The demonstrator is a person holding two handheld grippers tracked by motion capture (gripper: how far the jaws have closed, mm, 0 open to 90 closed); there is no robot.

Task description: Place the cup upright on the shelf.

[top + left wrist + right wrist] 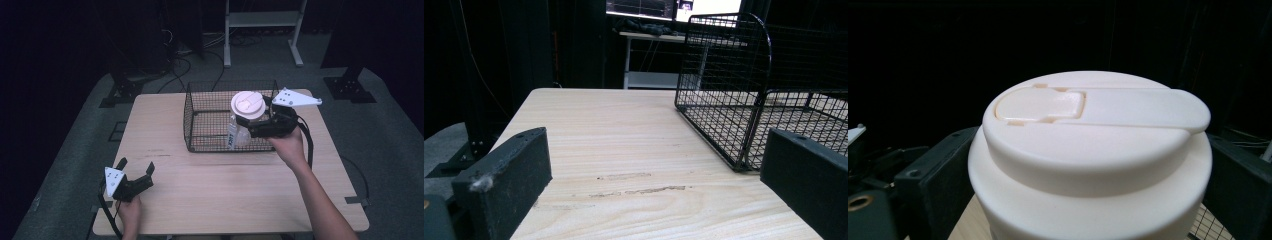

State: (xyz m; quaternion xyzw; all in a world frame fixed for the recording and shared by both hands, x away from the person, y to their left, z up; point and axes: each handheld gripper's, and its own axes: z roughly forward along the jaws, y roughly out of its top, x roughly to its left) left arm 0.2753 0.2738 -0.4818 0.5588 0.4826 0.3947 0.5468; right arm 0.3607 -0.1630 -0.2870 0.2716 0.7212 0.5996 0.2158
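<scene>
Lowering the white-lidded jar (245,117) into the wire basket (200,120) looks like the step: the right hand-held gripper (250,125) clamps it below the lid, over the basket's right end. Keep it upright, clear of the rim. The left hand-held gripper (135,172) rests open, well apart from the basket on the bench (225,190).

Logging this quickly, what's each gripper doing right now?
Left gripper: open, holding nothing.
Right gripper: shut on the white-lidded container.
</scene>
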